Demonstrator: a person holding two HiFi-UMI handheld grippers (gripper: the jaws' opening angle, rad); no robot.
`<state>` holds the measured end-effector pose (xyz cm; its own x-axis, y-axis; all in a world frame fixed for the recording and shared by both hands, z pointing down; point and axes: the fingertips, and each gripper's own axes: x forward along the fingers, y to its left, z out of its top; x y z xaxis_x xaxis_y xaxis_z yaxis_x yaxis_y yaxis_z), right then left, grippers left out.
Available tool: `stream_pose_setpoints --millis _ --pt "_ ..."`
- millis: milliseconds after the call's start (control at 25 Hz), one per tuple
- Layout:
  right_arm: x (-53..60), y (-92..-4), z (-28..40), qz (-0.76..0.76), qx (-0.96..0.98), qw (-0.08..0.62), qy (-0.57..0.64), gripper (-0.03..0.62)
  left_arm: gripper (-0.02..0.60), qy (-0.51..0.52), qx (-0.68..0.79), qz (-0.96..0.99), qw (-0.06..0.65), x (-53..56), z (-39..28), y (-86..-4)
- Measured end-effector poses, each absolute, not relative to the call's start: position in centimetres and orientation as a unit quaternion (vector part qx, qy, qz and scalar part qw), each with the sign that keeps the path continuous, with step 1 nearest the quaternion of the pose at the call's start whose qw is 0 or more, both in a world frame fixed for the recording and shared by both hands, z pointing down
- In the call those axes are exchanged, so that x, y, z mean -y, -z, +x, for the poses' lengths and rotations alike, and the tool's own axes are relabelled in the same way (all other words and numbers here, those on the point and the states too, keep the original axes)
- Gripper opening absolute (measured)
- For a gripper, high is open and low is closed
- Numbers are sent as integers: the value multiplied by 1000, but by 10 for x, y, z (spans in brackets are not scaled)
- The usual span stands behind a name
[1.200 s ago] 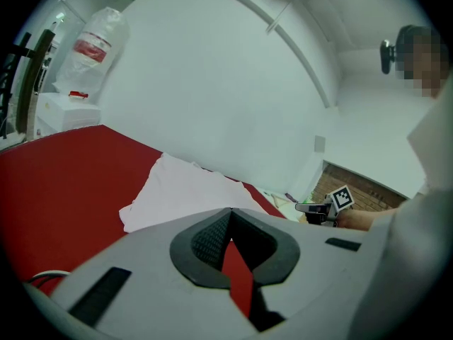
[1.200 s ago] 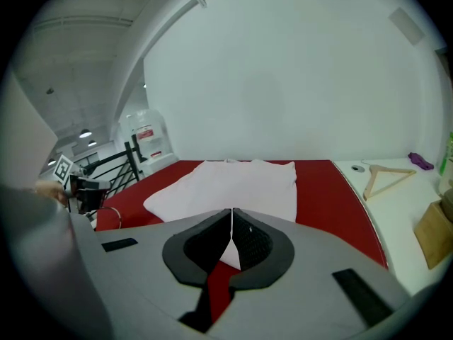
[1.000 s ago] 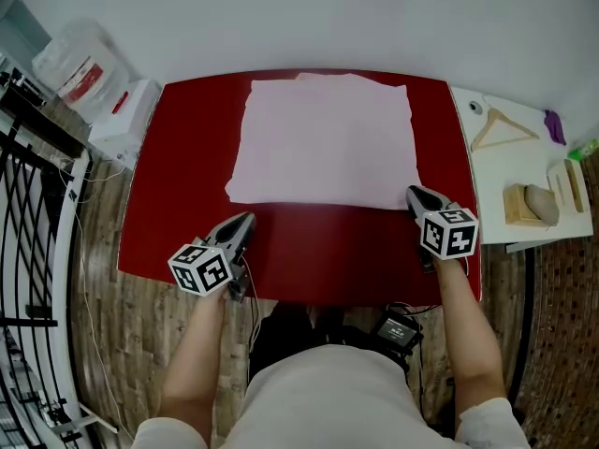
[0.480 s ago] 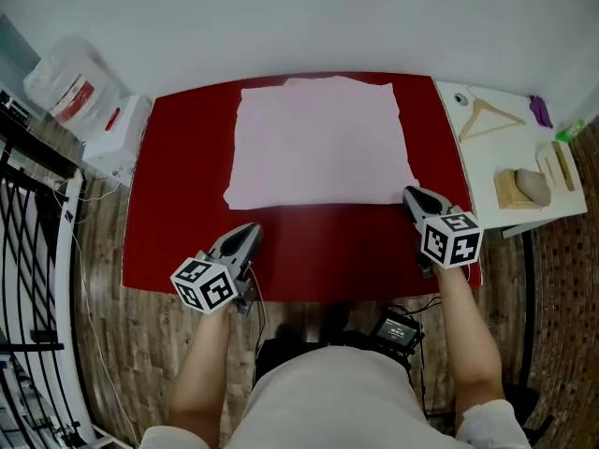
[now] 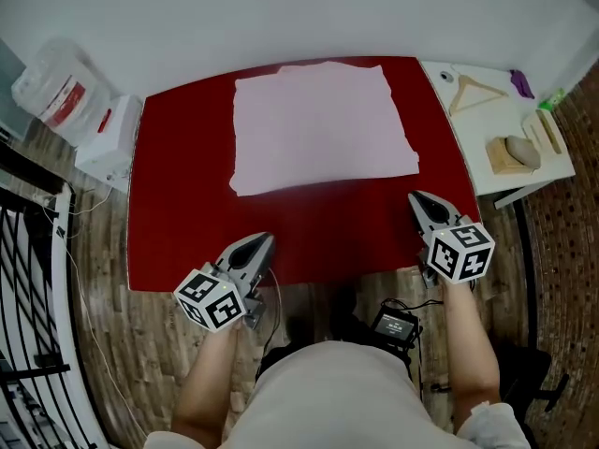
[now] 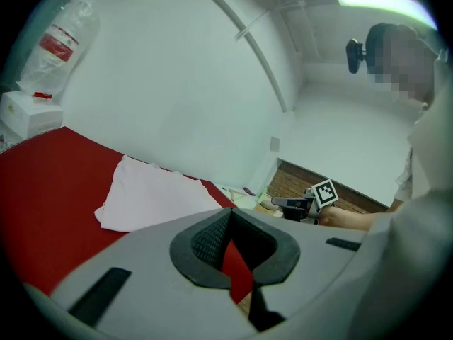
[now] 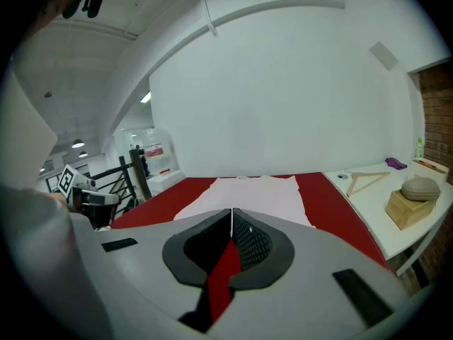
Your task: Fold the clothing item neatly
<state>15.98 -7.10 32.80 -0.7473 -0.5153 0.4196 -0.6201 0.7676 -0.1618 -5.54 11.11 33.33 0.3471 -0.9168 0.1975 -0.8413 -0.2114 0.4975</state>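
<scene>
A pale pink garment [image 5: 323,124] lies flat in a rough square on the far half of the red table [image 5: 178,204]; it also shows in the left gripper view [image 6: 156,197] and the right gripper view [image 7: 248,193]. My left gripper [image 5: 265,241] hangs at the table's near edge, left of centre, shut and empty. Over the table's near right corner my right gripper [image 5: 416,199] is likewise shut with nothing in it. Both are well clear of the cloth, on its near side.
A white side table [image 5: 505,129] at the right holds a wooden hanger [image 5: 477,90], a wooden block with a stone-like lump [image 5: 513,152] and small items. A white box [image 5: 108,138] and plastic bag [image 5: 51,87] stand at the left. Black railing [image 5: 28,279] runs along the left.
Both grippers have drawn back from the cloth's near corners toward the table's front edge and risen. The garment stays flat where it lay.
</scene>
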Motion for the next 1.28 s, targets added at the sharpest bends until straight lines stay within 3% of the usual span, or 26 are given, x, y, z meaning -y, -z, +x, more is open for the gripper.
stream_pose_setpoints --millis 520,1000,1280 --pt "-35 -293 181 355 914 148 -132 15 5 76 504 819 263 -192 -34 -305" --pt "-102 -265 217 336 930 93 -121 15 5 74 481 834 260 -235 23 -294" --pt "-123 -276 245 288 939 99 -162 15 5 100 494 818 276 -247 71 -290"
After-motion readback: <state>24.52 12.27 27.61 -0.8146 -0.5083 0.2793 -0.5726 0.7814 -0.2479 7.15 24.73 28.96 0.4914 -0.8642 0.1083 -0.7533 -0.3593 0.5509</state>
